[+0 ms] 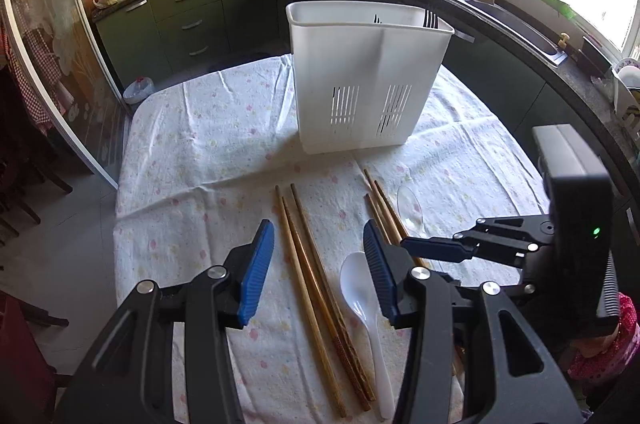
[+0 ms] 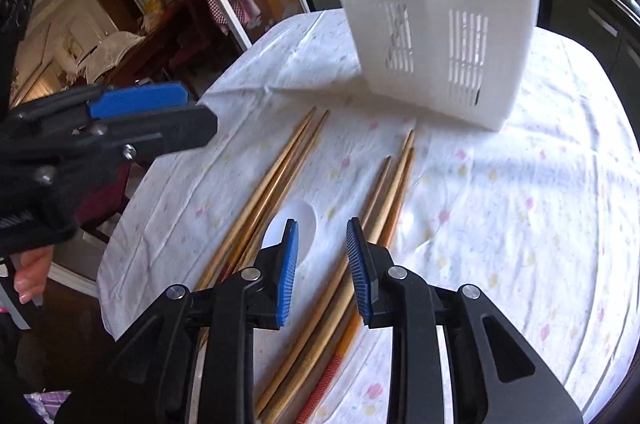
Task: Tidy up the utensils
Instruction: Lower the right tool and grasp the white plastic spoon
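We find no readable text, label, brand, number or sign anywhere in either view; the far bottles are too small for us to read.

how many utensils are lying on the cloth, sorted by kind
Wooden chopsticks: 6, in two groups of three, left and right
White plastic spoon: 1
Clear plastic spoon: 1
Total on the cloth: 8

Not counted: fork tines sticking out of the white caddy.
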`<state>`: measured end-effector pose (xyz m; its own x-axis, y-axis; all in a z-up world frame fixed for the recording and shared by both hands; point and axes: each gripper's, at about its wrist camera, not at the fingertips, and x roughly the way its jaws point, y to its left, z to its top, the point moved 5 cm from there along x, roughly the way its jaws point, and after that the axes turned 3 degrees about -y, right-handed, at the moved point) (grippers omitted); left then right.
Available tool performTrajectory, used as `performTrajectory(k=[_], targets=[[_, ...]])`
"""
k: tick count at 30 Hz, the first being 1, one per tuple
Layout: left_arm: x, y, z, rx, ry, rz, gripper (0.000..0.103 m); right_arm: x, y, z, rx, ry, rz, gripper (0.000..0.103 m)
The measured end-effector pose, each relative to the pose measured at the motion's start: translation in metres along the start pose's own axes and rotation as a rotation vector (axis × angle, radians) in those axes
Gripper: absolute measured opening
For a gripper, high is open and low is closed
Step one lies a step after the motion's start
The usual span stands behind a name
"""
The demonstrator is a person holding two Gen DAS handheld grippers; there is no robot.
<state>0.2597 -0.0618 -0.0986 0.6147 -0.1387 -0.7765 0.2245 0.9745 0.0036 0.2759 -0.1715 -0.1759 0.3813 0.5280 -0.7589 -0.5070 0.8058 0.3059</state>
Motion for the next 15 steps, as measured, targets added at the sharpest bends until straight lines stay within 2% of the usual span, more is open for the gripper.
performTrajectory(k=[4,11,13,15], targets=[[-0.011,0.003,-0.001,0.008,-0.027,0.022,0.045,0.014,0.009,-0.006,-0.014,0.025,-0.027,0.027],[-0.019,0.038,0.005,-0.088,-0.067,0.056,0.045,0.032,0.007,-0.001,0.019,0.052,-0.04,0.029],[-0.018,0.041,0.004,-0.09,-0.065,0.061,0.046,0.034,0.007,0.0,0.021,0.046,-0.035,0.009],[-0.014,0.04,0.003,-0.085,-0.055,0.06,0.046,0.026,0.008,-0.003,0.024,0.033,-0.024,0.006]])
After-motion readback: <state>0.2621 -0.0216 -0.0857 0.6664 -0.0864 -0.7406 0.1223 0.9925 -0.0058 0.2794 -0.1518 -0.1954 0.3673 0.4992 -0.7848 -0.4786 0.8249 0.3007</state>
